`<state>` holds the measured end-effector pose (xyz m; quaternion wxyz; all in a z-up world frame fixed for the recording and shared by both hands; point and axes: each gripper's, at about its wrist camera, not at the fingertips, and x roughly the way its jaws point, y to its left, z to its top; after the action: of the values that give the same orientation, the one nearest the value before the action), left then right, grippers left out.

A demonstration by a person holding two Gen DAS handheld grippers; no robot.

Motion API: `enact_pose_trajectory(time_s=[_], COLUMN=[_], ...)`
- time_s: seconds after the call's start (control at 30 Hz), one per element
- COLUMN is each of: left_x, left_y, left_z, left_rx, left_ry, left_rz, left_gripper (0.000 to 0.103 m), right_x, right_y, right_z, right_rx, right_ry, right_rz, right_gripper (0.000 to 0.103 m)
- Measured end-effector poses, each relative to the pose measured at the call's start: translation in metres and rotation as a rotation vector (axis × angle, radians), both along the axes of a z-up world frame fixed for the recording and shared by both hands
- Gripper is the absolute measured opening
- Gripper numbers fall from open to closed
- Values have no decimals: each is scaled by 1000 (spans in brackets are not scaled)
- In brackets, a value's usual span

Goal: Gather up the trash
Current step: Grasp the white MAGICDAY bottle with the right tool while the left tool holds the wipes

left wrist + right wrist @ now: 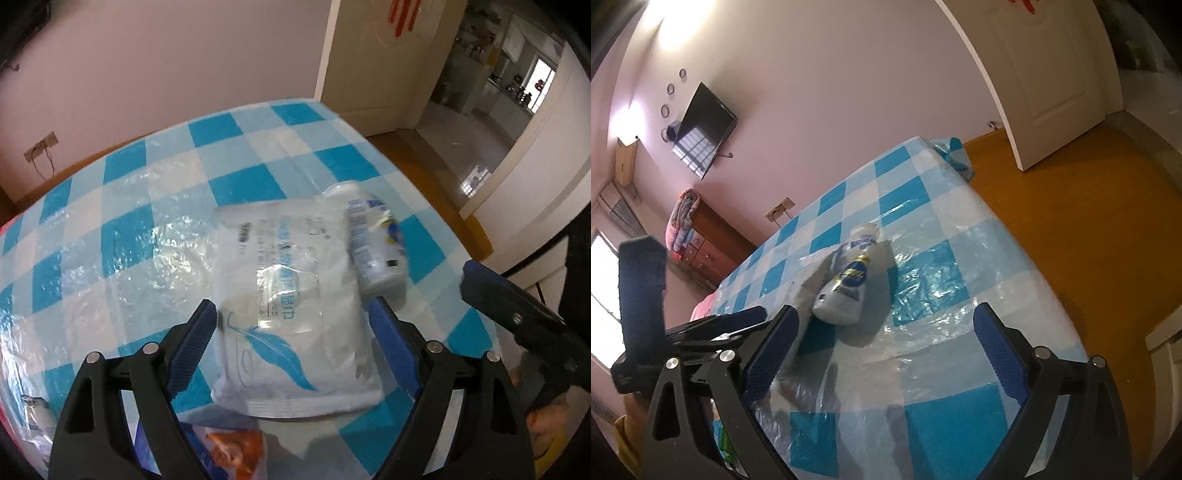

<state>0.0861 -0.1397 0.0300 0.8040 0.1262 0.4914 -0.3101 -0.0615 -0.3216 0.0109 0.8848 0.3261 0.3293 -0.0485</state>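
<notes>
A white wet-wipes packet (291,302) with a blue feather print lies flat on the checked table (155,206). My left gripper (295,328) hangs over it, open, with one blue finger on each side of the packet; I see no pressing. A small white bottle (376,243) with a blue label lies on its side against the packet's right edge. In the right wrist view the same bottle (846,280) lies ahead of my right gripper (886,350), which is open with nothing between its fingers. The packet (807,291) shows partly behind the left finger.
An orange snack wrapper (236,450) lies below the packet, and another small item (37,417) sits at the lower left. One right-gripper finger (491,295) is close on the right. The table edge (1015,236) drops to a wooden floor (1071,206); a white door (1052,74) stands beyond.
</notes>
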Motion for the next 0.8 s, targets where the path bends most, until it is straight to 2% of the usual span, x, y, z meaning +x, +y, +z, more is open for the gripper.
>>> enact_pose_trajectory(time_s=[0.13,0.23,0.27,0.47,0.53,0.6,0.63,0.67,0.7,0.8], left_x=[6,11,10,1,-1,-2,0,1,3,2], left_y=[-5,-1,-1,-4,-2,3,7,10,11,12], left_z=[-11,-16,-16,-14,-11,-4,0,2,2,1], left_rx=[28,-9,-12,12,6,-1,-15,-14,-1,9], left_ry=[14,62,50,3,-18,-39,-42,-45,-45,-55], left_rz=[18,61,68,118,144,173,189,197,201,187], left_gripper=[85,84,79,73,64,45,41,33,30,33], right_x=[6,12,14,29,35,39,41,42,44,46], right_y=[7,9,9,12,13,13,14,16,18,22], right_z=[3,4,4,3,1,-2,-1,-1,-1,-2], right_rx=[-20,-39,-41,-80,-87,-87,-102,-116,-134,-152], right_ry=[-5,0,1,18,34,46,55,59,67,75], right_rz=[23,23,21,22,31,45,48,50,55,67], right_gripper=[94,94,94,94,94,94,94,94,94,94])
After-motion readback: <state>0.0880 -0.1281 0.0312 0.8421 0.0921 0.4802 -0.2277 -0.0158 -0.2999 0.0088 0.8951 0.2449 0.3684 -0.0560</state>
